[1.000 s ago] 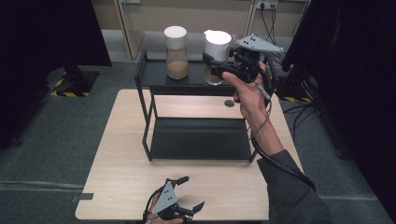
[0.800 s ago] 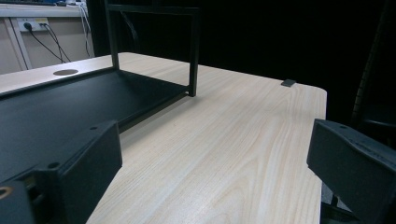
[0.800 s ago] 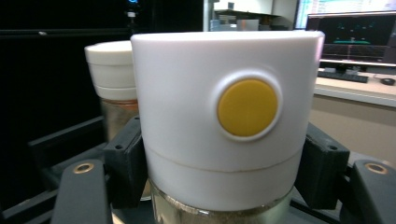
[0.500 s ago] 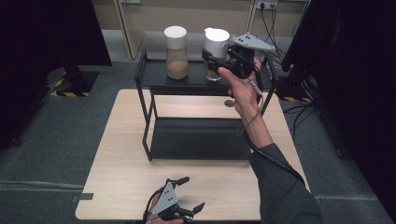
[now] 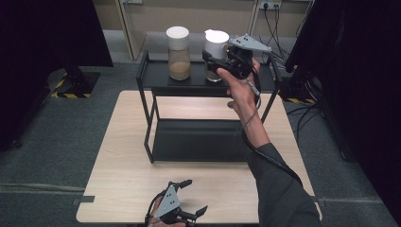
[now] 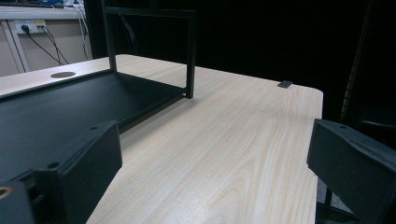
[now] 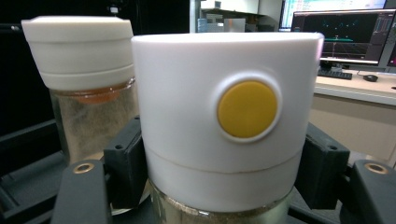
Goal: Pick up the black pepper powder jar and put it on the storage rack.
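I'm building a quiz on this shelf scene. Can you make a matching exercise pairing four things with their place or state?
Things:
1. right gripper
2. left gripper
3. jar with yellow button lid
4. other white-lidded jar

Place or state:
A. jaws open, low over the near table edge
B. standing free on the top shelf
C. clamped between black jaws
D. shut on a jar

Pairs: 1-D, 2-A, 3-C, 4-B
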The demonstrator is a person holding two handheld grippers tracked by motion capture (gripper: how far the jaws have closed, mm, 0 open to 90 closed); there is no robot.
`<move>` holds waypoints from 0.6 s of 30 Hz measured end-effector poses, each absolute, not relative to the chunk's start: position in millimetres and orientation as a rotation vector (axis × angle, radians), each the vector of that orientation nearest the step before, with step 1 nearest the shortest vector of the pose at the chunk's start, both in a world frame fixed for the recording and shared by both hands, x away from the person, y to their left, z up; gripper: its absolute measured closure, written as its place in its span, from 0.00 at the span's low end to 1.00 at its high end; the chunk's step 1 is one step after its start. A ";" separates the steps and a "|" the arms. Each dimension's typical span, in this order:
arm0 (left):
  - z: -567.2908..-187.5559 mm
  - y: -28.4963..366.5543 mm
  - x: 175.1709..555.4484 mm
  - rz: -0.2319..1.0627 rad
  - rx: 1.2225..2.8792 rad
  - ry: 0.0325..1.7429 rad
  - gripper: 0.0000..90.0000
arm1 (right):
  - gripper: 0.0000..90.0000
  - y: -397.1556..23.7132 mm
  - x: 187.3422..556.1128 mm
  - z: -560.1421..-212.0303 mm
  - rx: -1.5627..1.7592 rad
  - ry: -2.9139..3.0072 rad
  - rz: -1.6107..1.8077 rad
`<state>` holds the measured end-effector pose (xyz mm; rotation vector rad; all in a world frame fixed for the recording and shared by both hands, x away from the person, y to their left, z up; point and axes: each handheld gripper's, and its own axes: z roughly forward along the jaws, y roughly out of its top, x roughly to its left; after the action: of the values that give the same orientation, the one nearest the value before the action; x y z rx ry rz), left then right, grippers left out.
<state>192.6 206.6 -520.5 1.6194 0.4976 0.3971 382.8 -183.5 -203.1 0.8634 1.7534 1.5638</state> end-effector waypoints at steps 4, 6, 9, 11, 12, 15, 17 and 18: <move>-520.3 206.7 192.3 0.398 1.619 0.497 0.03 | 0.34 -185.0 383.8 -206.7 0.855 1.746 1.574; -520.3 206.7 192.3 0.397 1.618 0.498 0.03 | 0.34 -186.8 384.6 -208.7 0.856 1.742 1.587; -520.3 206.7 192.3 0.395 1.617 0.498 0.03 | 0.34 -188.6 385.5 -207.9 0.851 1.751 1.588; -520.3 206.6 192.4 0.395 1.618 0.497 0.03 | 0.28 -186.6 383.8 -206.8 0.844 1.743 1.568; -520.5 206.5 192.5 0.396 1.619 0.497 0.03 | 0.23 -187.0 384.2 -205.6 0.848 1.745 1.570; -520.5 206.6 192.4 0.396 1.619 0.499 0.03 | 0.14 -186.0 383.9 -200.3 0.858 1.771 1.544; -520.5 206.9 192.0 0.398 1.616 0.499 0.03 | 0.11 -186.8 382.1 -199.7 0.846 1.776 1.539; -520.5 207.0 192.0 0.397 1.615 0.499 0.03 | 0.10 -187.6 381.5 -199.6 0.846 1.777 1.545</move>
<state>192.0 207.0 -520.5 1.6152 0.4989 0.3971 381.5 -187.6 -199.6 0.8458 1.7769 1.5448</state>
